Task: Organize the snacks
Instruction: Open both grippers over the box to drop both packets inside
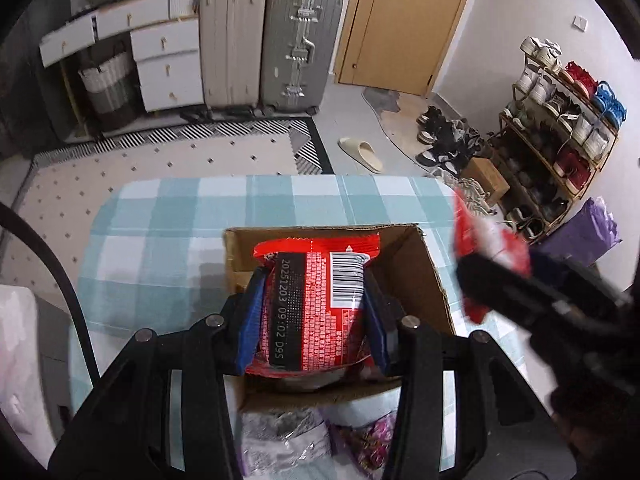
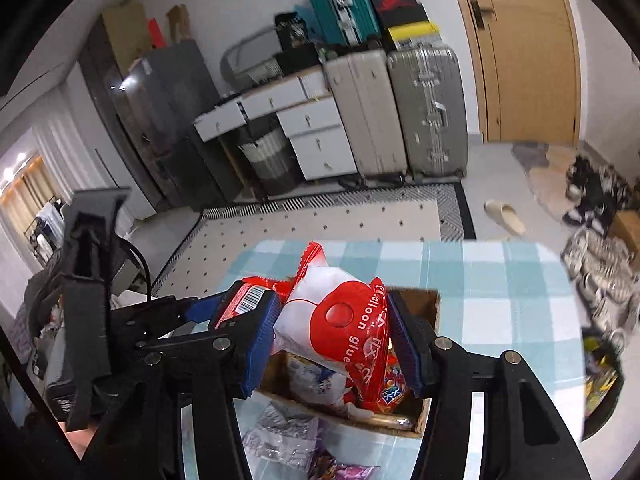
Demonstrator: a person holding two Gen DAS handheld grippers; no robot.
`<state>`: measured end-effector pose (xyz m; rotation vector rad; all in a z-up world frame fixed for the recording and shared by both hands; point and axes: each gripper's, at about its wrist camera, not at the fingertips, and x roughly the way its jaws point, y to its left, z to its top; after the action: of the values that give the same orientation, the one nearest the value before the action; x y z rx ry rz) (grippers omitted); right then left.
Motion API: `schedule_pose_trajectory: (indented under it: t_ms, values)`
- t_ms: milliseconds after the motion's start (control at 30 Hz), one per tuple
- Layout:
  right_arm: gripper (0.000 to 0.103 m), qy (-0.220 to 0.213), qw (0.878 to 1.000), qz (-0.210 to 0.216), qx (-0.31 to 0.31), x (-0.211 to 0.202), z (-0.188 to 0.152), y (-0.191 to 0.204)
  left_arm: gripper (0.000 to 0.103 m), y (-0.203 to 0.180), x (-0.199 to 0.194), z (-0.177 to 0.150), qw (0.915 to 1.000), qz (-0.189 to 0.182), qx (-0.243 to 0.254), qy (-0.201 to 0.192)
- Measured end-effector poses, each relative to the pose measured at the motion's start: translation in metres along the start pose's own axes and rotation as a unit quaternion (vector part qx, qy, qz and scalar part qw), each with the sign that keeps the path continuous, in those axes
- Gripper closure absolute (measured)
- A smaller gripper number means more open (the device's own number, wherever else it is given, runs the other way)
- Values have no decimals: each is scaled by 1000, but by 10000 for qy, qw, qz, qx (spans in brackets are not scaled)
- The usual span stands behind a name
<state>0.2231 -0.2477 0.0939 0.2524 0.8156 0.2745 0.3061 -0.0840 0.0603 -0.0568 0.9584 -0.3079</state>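
The cardboard box (image 1: 416,276) lies directly below both your grippers, left gripper (image 1: 316,320) clamping the red packet (image 1: 316,300) and right gripper (image 2: 332,340) clamping the red-and-white bag (image 2: 340,320).

Two suitcases (image 1: 272,44) by a wooden door (image 1: 404,20) (shoe rack (image 1: 560,128) opposite).

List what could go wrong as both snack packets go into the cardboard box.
1. Both tongs converge on one small cardboard box; the left tongs and right tongs sit close together and may collide.
2. The white and red packet is puffy and pinched at its sides, so it could slip.
3. The box already holds packets, so the red packet may perch on top and spill onto the checked tablecloth.
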Motion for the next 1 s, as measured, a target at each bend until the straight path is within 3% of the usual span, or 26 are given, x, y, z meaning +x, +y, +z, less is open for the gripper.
schedule_pose_trajectory:
  t_ms: [267, 400, 700, 800, 867, 1000]
  values:
    - [48, 354, 9992, -14, 186, 57, -21, -30, 62, 17, 60, -10, 9995, 20, -174, 276]
    - [48, 360, 9991, 15, 204, 64, -26, -35, 62, 21, 66, -11, 9992, -118, -282, 237]
    - [46, 241, 9995, -154, 132, 60, -28, -34, 59, 28, 68, -13, 9988, 38, -417, 252]
    - [40, 138, 9998, -136, 93, 55, -28, -33, 52, 32, 61, -15, 9985, -69, -497, 238]
    - [40, 90, 9998, -142, 106, 51, -28, -33, 40, 34, 53, -16, 9984, -83, -518, 188]
    - [40, 76, 9998, -92, 169, 40, -27, -32, 27, 32, 34, -18, 9991, 64, -417, 41]
